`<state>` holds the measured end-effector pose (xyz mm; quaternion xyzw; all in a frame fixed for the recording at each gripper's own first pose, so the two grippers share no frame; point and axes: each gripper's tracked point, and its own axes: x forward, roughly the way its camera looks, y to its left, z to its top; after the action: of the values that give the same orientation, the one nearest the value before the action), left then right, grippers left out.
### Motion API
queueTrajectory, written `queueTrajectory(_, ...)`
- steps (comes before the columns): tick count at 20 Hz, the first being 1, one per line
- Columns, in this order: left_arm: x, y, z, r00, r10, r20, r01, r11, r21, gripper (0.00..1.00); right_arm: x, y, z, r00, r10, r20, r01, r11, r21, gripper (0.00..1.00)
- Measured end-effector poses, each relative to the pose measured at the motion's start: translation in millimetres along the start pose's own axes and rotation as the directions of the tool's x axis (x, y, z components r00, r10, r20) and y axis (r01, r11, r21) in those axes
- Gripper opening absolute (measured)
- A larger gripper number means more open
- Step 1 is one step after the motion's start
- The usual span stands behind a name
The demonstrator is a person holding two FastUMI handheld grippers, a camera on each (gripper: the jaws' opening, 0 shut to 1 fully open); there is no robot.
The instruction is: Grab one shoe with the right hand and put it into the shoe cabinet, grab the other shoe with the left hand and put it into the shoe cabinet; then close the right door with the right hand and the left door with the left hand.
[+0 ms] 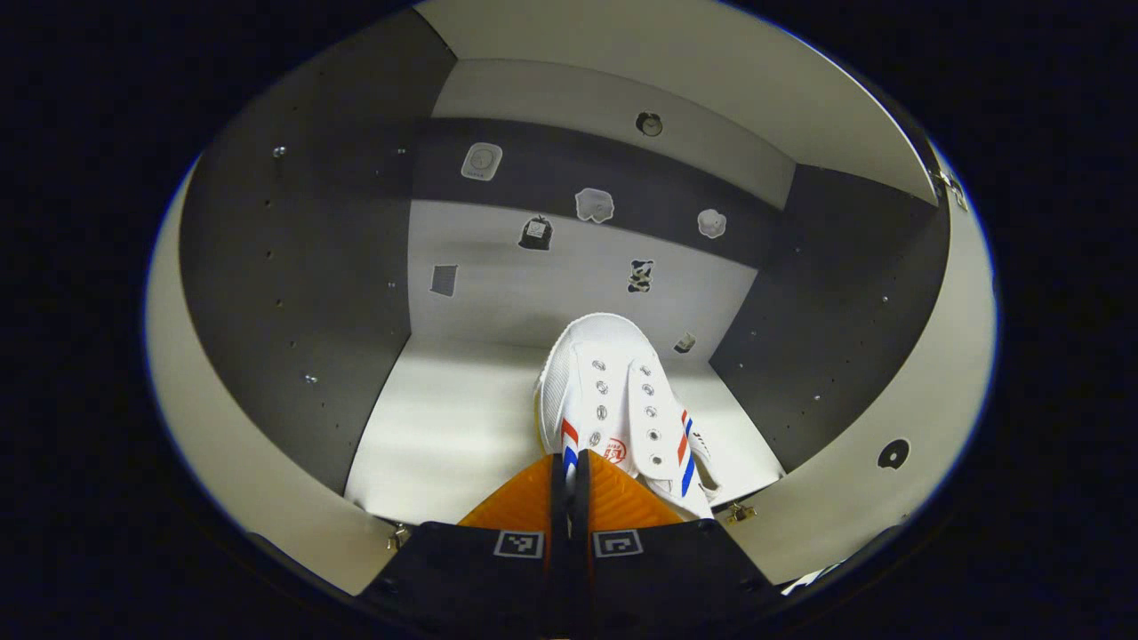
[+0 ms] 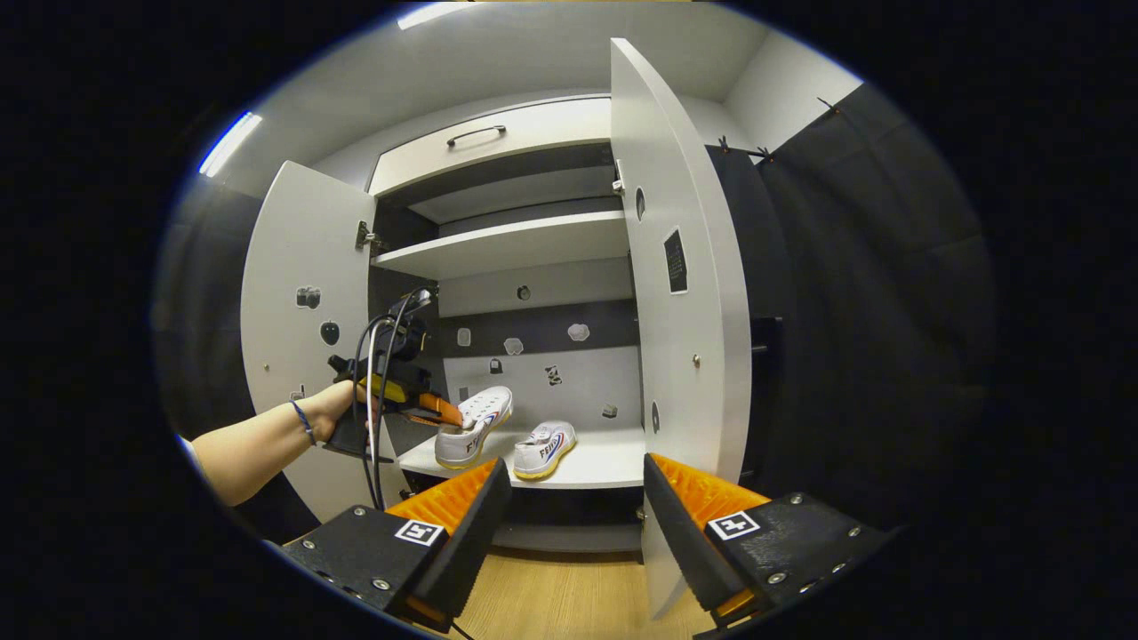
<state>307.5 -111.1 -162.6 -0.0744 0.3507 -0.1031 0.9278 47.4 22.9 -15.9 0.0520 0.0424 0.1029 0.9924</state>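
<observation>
The right gripper (image 2: 573,507) hangs in front of the shoe cabinet (image 2: 498,244) with its fingers spread wide and nothing between them, over the wooden floor (image 2: 551,596) at the cabinet's foot. Just beyond it the cabinet's right door (image 2: 676,338) stands open, its edge turned toward the camera; the left door (image 2: 302,338) is swung out on the other side.

On the cabinet's lower shelf (image 2: 605,462) lie both white shoes. The right shoe (image 2: 547,447) rests flat on the shelf near its middle, toe toward the front. The left shoe (image 2: 476,427) sits just beside it, closer to the left door, heel raised and tilted, with the left gripper (image 2: 440,411) at its heel and a person's hand (image 2: 342,404) behind the gripper.

In the left gripper view, that gripper's (image 1: 569,462) fingers are nearly together, pinching the collar of the left shoe (image 1: 613,400), whose toe points at the cabinet's back panel (image 1: 551,284). The shoe is over the lower shelf (image 1: 436,427), toward the right half of the compartment. Small stickers (image 1: 594,204) dot the back panel. Above, the cabinet's upper shelf (image 2: 507,244) is seen edge-on, with a drawer front (image 2: 480,147) on top.
</observation>
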Motion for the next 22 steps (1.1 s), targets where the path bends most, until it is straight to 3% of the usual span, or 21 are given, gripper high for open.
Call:
queueTrajectory(3,32,10,-2,0.999,0.023,-0.031,-0.023,1.000,0.010,0.05,2,-2,0,1.000,-0.009,0.003,0.008,1.000,0.011,0.92)
queueTrajectory(9,73,22,-24,0.994,0.012,-0.110,-0.020,0.997,-0.069,0.06,3,-4,-6,1.000,-0.020,-0.015,0.021,1.000,0.015,0.92)
queueTrajectory(16,82,28,-34,0.990,0.019,-0.140,-0.031,0.996,-0.084,0.07,-1,-1,-6,1.000,-0.024,-0.011,0.024,1.000,0.018,0.92)
queueTrajectory(18,80,22,-27,0.993,-0.002,-0.115,-0.009,0.995,-0.097,0.15,-2,1,-7,1.000,-0.023,-0.013,0.023,1.000,0.016,0.92)
queueTrajectory(19,77,20,-24,0.995,-0.005,-0.098,-0.005,0.995,-0.098,0.26,-3,1,-7,1.000,-0.021,-0.014,0.021,1.000,0.017,0.92)
queueTrajectory(20,72,22,-21,0.996,0.020,-0.084,-0.027,0.996,-0.086,0.30,-5,3,-7,1.000,-0.020,-0.015,0.020,1.000,0.019,0.92)
queueTrajectory(21,66,19,-17,0.997,0.023,-0.071,-0.028,0.997,-0.074,0.44,-6,4,-7,1.000,-0.015,-0.015,0.016,1.000,0.020,0.92)
queueTrajectory(22,57,14,-13,0.998,0.016,-0.059,-0.020,0.998,-0.064,0.45,-7,4,-6,1.000,-0.013,-0.015,0.013,1.000,0.020,0.92)
